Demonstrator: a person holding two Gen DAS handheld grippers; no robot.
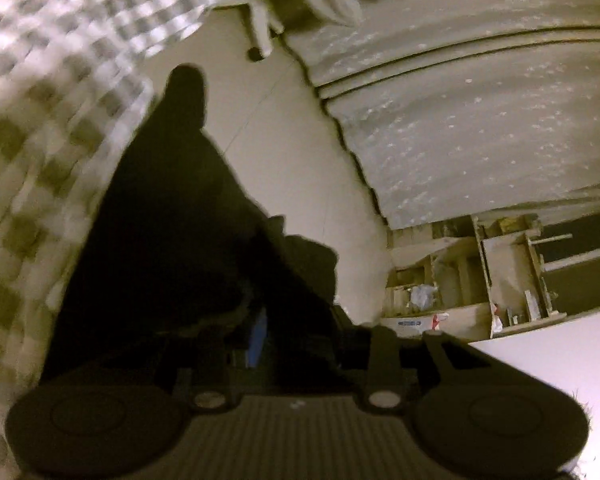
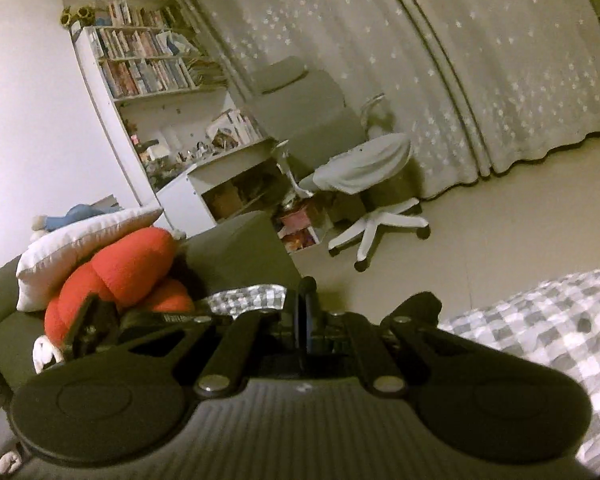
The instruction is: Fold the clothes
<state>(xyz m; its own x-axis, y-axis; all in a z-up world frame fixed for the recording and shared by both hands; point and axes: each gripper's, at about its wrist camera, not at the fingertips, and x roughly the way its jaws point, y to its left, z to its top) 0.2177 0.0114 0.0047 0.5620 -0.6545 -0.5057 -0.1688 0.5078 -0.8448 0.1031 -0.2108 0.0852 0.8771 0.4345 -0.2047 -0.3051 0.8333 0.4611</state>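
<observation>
In the left wrist view a black garment (image 1: 172,220) covers the fingers of my left gripper (image 1: 296,320) and stretches away toward the upper left. Only a strip of blue pad (image 1: 260,332) shows in the dark, so I cannot make out whether the pads press on the garment. A grey-and-white checked cloth (image 1: 52,92) fills the left side, blurred. In the right wrist view my right gripper (image 2: 306,300) is shut, fingers together. The checked cloth (image 2: 540,344) spreads at the lower right, and a patch of it (image 2: 252,296) lies just left of the fingers. Whether any is pinched is not visible.
A dark sofa (image 2: 236,248) holds a red cushion (image 2: 128,264) and a white pillow (image 2: 80,248). Behind stand a bookshelf (image 2: 140,64), a white office chair (image 2: 372,200) and star-patterned curtains (image 2: 480,60). In the left wrist view there are open shelves (image 1: 480,276) and bare floor (image 1: 284,140).
</observation>
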